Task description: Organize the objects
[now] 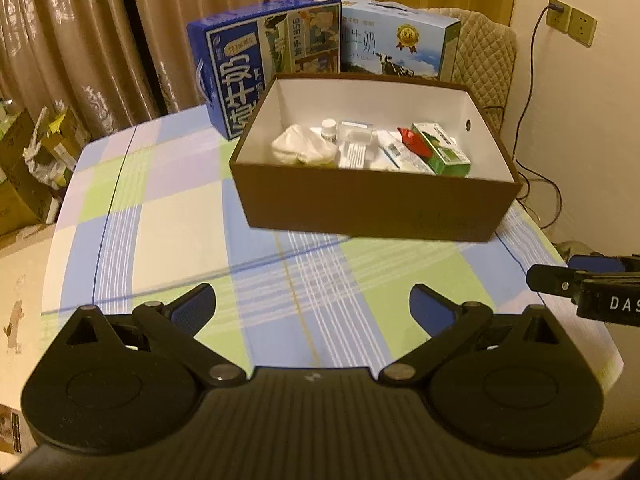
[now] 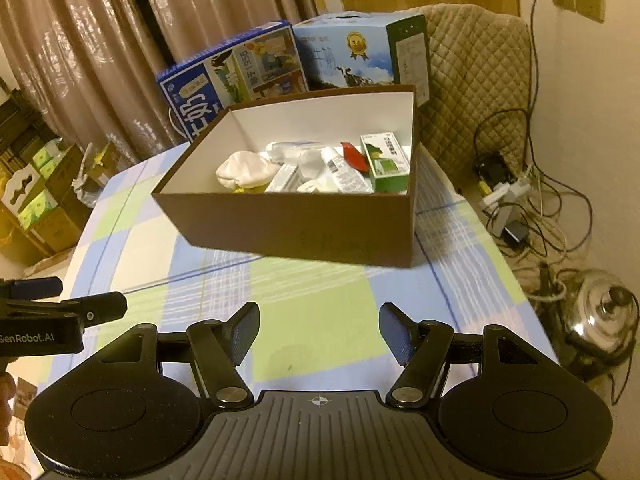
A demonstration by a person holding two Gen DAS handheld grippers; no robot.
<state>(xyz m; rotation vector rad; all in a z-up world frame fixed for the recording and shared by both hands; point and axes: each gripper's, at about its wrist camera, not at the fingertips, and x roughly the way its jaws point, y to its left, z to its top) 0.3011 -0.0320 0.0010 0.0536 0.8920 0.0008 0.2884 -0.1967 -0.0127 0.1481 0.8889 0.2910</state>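
Two grippers hovered over the checked tablecloth [image 1: 168,216], each with its blue-padded fingers spread wide and nothing between them. The left gripper [image 1: 312,306] sat at six o'clock in its own view, and the right gripper [image 2: 319,330] did the same in its own; each also showed as a dark tip at the edge of the other's view, the right one at three o'clock in the left wrist view and the left one at nine o'clock in the right wrist view.

The brown cardboard box [image 1: 372,204] stood open on the cloth at about twelve o'clock from both grippers, well apart from the fingers. Inside it lay a crumpled white cloth [image 1: 302,146] toward nine o'clock, a small white bottle [image 1: 329,129] and a clear plastic case [image 1: 355,131] near the far wall, a white tube [image 2: 340,170] in the middle, a red packet [image 1: 414,140] beside it, and a green carton [image 1: 442,152] against the three o'clock wall.

Behind the box, at twelve o'clock, stood a dark blue milk carton case [image 1: 240,60] and a pale blue milk case [image 1: 396,44], side by side. A quilted cushion [image 2: 480,80] rose at two o'clock, with tangled cables [image 2: 520,200] and a steel kettle [image 2: 600,316] on the floor at three o'clock.
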